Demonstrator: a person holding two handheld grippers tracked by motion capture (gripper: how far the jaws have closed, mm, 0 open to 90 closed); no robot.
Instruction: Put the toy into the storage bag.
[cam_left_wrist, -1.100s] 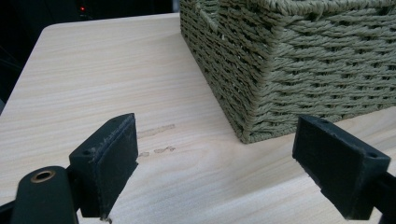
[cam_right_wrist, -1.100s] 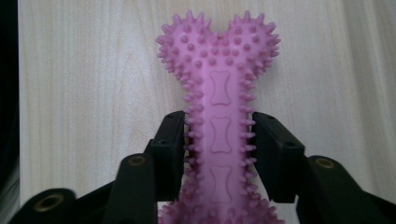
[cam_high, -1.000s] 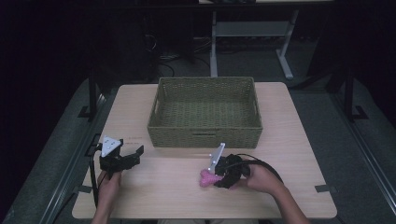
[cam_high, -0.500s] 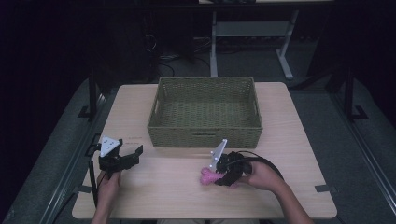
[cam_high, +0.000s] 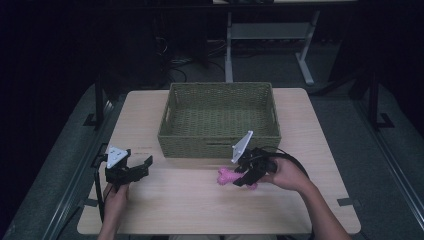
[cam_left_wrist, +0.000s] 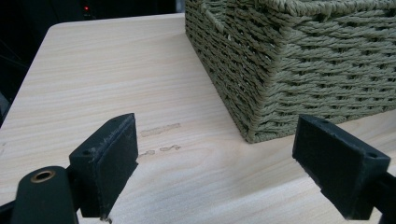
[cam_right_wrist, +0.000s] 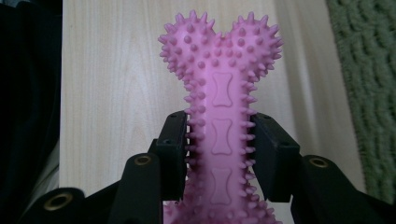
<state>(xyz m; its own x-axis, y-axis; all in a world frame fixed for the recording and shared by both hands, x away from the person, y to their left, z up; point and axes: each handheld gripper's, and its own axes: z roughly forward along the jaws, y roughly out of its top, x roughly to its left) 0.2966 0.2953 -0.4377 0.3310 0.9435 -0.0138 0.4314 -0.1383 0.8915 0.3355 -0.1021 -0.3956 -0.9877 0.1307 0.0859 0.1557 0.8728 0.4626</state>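
Note:
A pink spiky rubber bone (cam_right_wrist: 220, 107) stands between the black jaws of my right gripper (cam_right_wrist: 219, 154), which is shut on its shaft. From above, the bone (cam_high: 226, 176) hangs just over the table in front of the basket, held by my right gripper (cam_high: 245, 175). The olive woven basket (cam_high: 219, 145) sits at the table's middle back, and its inside looks empty. My left gripper (cam_high: 144, 164) rests at the front left of the table, open, with nothing between its pads (cam_left_wrist: 109, 161). The basket's near corner (cam_left_wrist: 261, 93) lies just ahead of it.
The light wooden table (cam_high: 175, 200) has bare room in front of the basket and between my two hands. A faint scuff (cam_left_wrist: 159, 130) marks the wood near the left gripper. Dark floor and a desk frame (cam_high: 300, 60) lie beyond the table.
My right gripper has lifted off the table with the pink bone and shifted slightly toward the basket. The left gripper has stayed where it was.

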